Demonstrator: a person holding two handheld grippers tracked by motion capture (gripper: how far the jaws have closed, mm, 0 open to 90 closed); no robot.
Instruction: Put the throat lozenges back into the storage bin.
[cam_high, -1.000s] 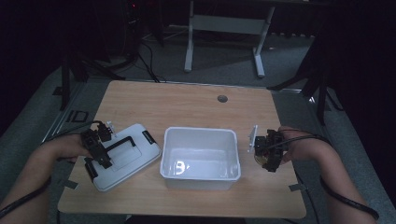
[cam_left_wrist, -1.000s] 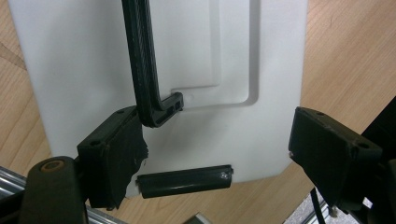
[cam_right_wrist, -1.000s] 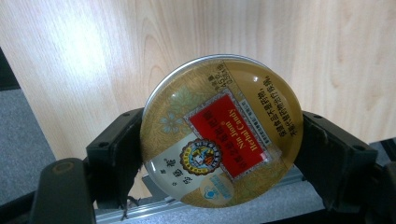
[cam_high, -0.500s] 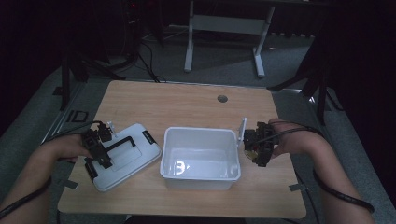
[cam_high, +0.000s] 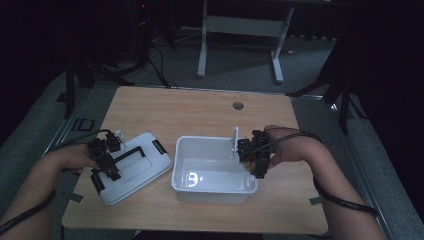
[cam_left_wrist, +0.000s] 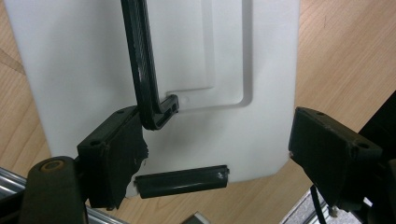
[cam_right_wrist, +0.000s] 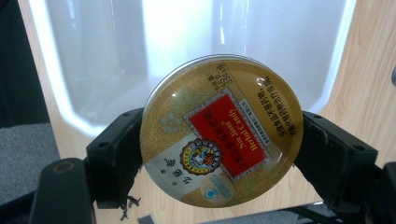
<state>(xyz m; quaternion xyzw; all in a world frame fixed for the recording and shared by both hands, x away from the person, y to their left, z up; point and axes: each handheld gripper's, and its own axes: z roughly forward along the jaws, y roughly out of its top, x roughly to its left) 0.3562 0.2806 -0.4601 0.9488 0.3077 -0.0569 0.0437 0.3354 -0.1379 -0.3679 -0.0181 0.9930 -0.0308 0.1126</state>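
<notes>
The right gripper (cam_high: 248, 161) hangs over the right rim of the white tub (cam_high: 212, 192), which sits near the middle of the wooden table (cam_high: 200, 107). Its two black jaws pinch a round gold candy tin (cam_right_wrist: 222, 131) by the edge, one jaw on each side (the red label on the lid reads upside down in the right gripper view). In that view the tin stands directly above the tub's open interior, with the tub wall and a strip of bare table on either side. The tin is clear of the tub floor.

The left gripper (cam_high: 106, 161) is over the white lid (cam_high: 145, 167), which lies flat on the table just left of the tub, slightly turned. Its jaws are spread wide and pinch nothing. In the left gripper view, the left jaw stands right beside the corner of the black handle (cam_left_wrist: 145, 74) on the lid (contact cannot be confirmed), while the right jaw is off the lid's edge above the table. A black latch (cam_left_wrist: 181, 181) sits at the lid's near edge between the jaws.
</notes>
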